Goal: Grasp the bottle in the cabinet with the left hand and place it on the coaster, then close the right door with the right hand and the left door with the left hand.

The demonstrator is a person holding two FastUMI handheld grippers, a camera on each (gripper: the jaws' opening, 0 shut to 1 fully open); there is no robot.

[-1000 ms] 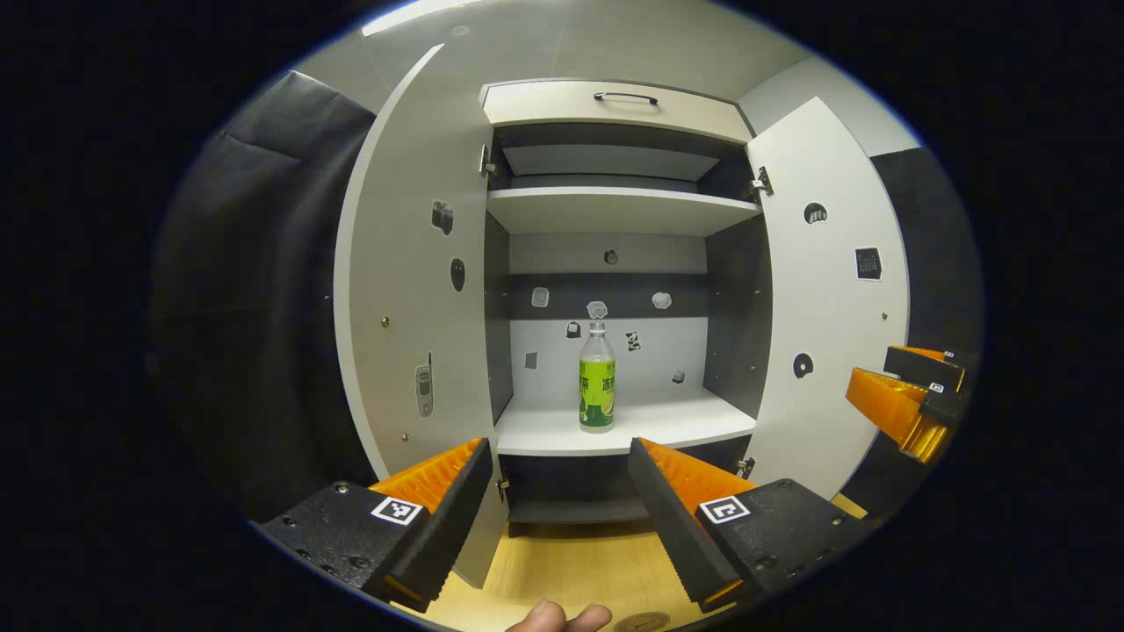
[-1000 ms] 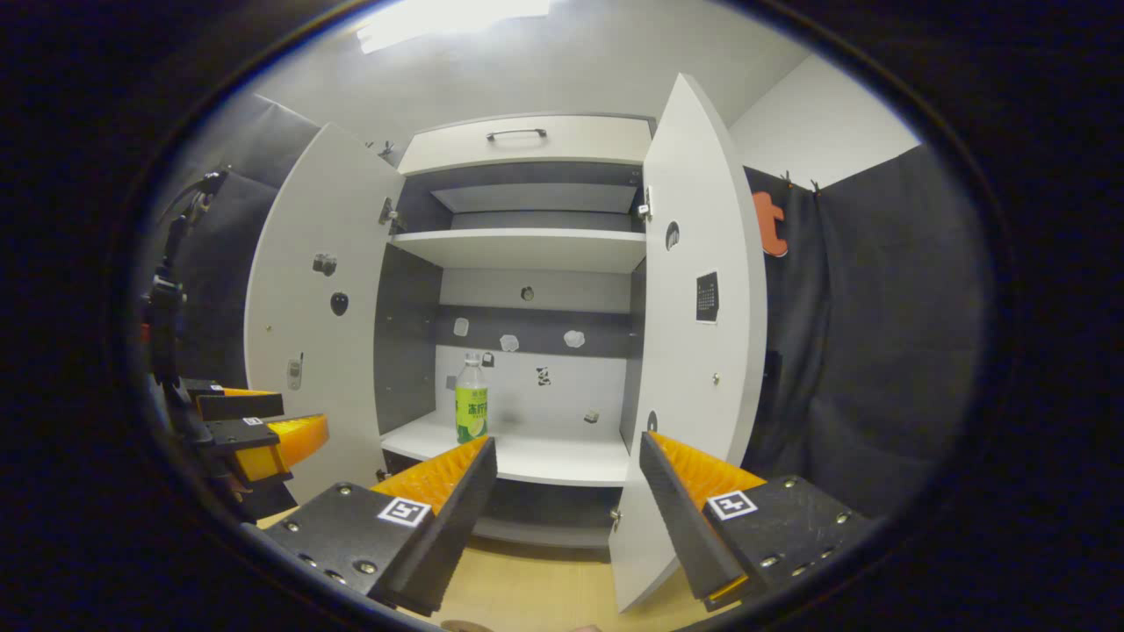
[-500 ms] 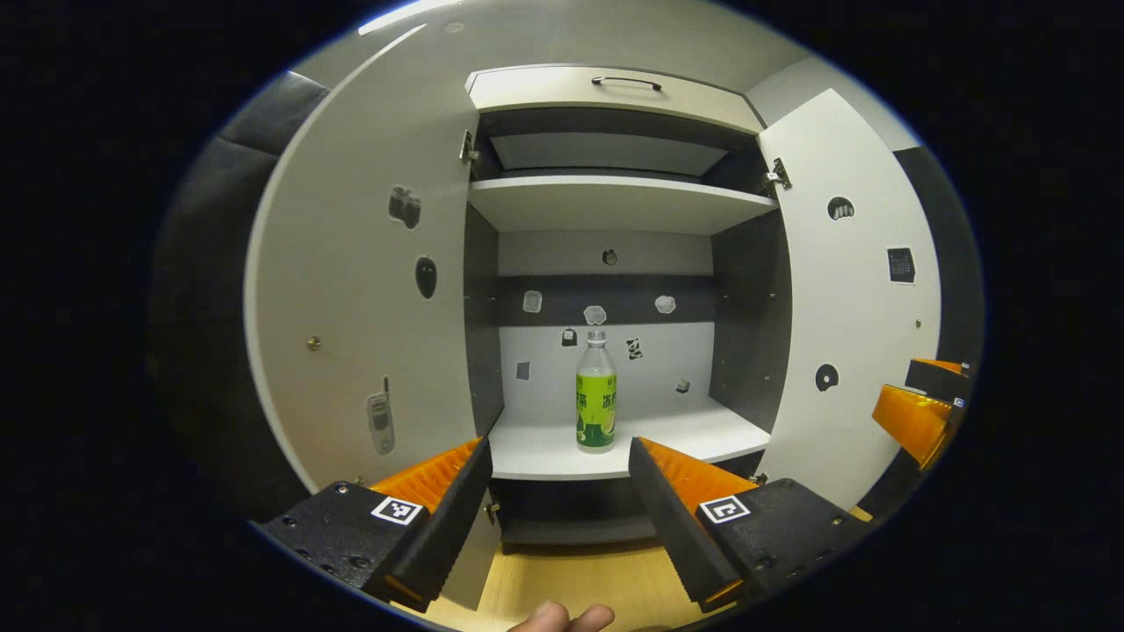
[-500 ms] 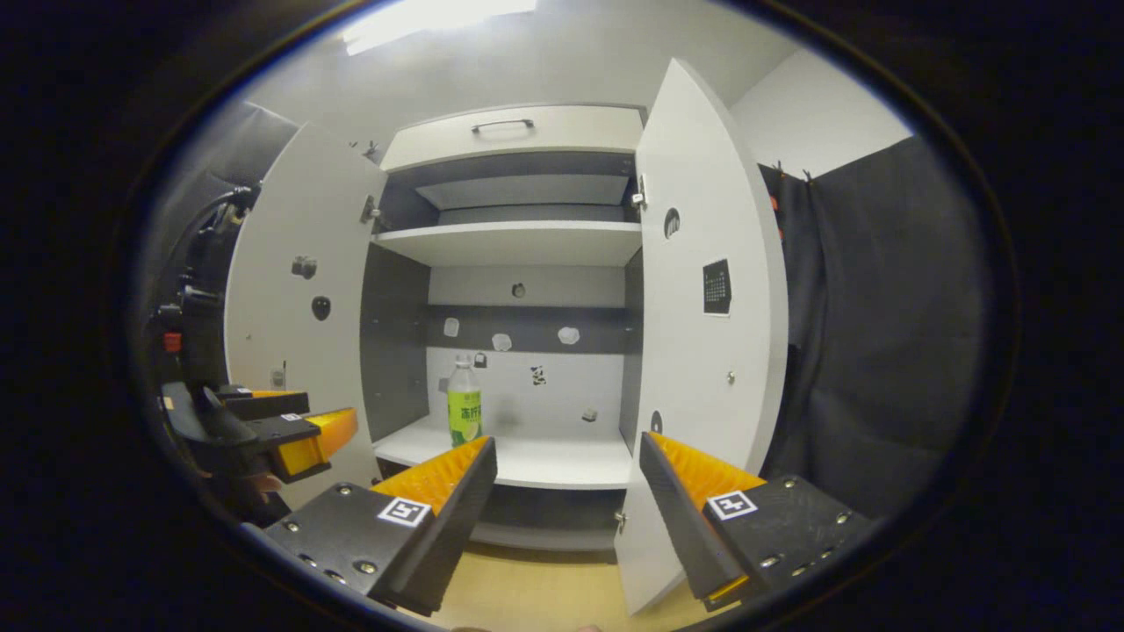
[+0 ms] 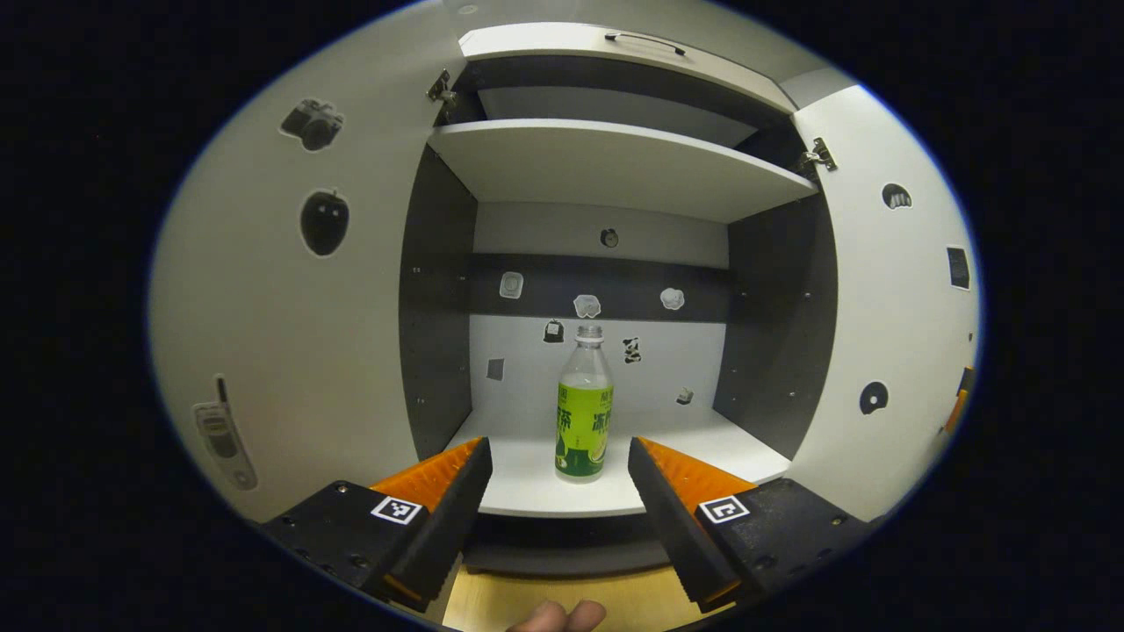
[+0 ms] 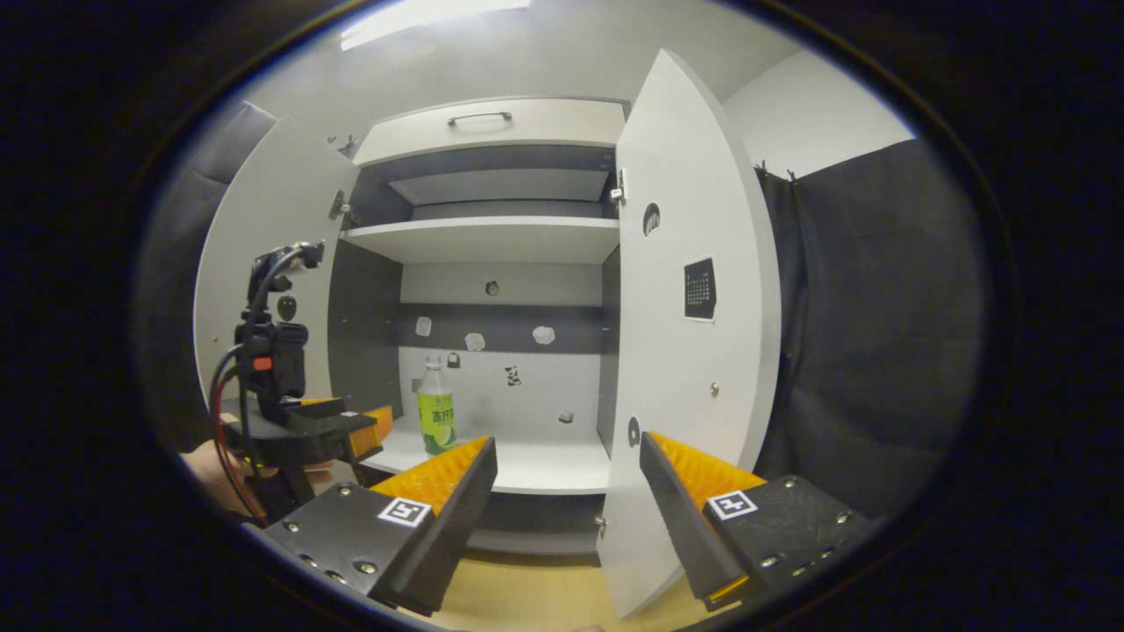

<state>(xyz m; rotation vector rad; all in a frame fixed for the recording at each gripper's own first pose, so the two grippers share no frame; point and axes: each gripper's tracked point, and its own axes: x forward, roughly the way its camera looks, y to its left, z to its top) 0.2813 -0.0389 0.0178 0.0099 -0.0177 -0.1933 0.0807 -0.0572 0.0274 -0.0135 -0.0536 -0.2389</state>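
Observation:
A clear bottle with a green label (image 5: 583,412) stands upright near the front of the cabinet's lower shelf (image 5: 536,491). My left gripper (image 5: 558,478) is open, just short of the shelf edge, its fingers to either side of the bottle's line and apart from it. In the right gripper view the same bottle (image 6: 435,419) stands on the shelf, with the left gripper (image 6: 351,430) close in front of it. My right gripper (image 6: 566,478) is open and holds nothing, back from the cabinet near the right door (image 6: 694,351). Both doors, left door (image 5: 290,307) included, stand wide open.
An upper shelf (image 5: 615,162) overhangs the bottle's compartment, and a drawer with a handle (image 6: 492,132) sits on top. Dark side panels (image 5: 773,325) close in the compartment. A wooden table surface (image 6: 544,597) lies below. A fingertip (image 5: 558,616) shows at the left view's bottom edge.
My left gripper has moved forward toward the cabinet, so the bottle looks larger and nearer between its fingers. The right gripper drifted slightly; both stay open.

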